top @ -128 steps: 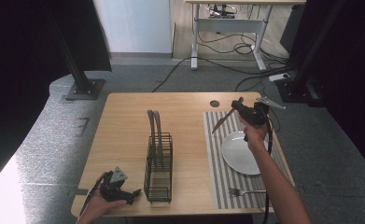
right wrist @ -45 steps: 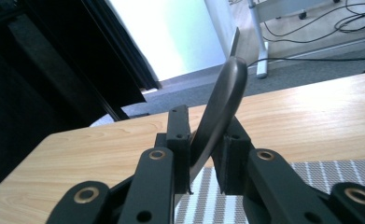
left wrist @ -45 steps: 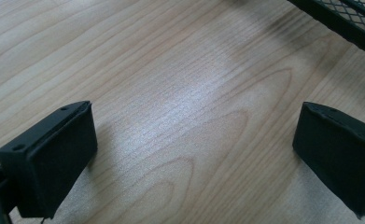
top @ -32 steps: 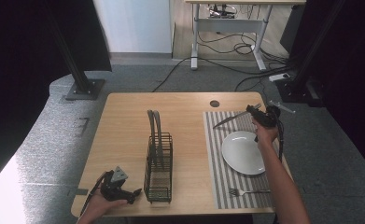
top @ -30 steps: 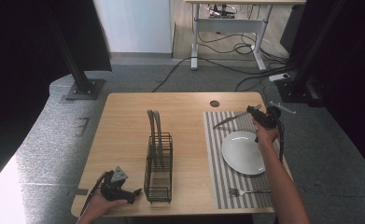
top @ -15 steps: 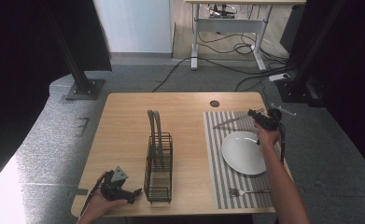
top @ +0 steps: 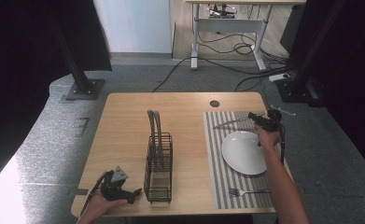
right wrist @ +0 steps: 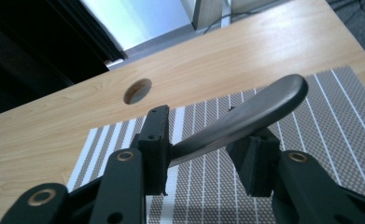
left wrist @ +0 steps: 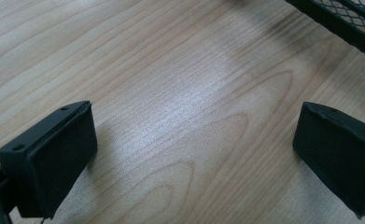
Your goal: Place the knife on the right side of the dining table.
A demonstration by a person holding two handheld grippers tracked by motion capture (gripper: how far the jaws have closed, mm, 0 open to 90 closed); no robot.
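From the high view, your right gripper [top: 259,120] sits over the far edge of the striped placemat [top: 217,177], near the tabletop's [top: 124,121] far right corner. The knife [top: 231,123] reaches out from it along that far edge, its long axis running roughly parallel to the edge and pointing toward the round hole [top: 214,103]. It lies just beyond the white plate [top: 243,151], and the fork [top: 248,191] is at the mat's near edge. Your left gripper [top: 124,192] rests at the near left corner beside the wire rack [top: 159,163], well apart from the knife, so this move is your right hand's.

In the left gripper view, your left gripper [left wrist: 194,154] has its jaws spread wide over bare wood with nothing between them. A corner of the rack [left wrist: 348,18] shows at the top right.

In the right gripper view, your right gripper [right wrist: 203,140] has just been opening its jaws. The knife [right wrist: 245,116] is between them, leaning on one pad with a clear gap at the other, so it is loose, not pinched. Its rounded end slants up and away over the placemat [right wrist: 311,140], off to one side of the hole [right wrist: 138,91]. I judge you should draw back along the jaws' own line, away from that rounded end, so the pads clear the knife without dragging it.
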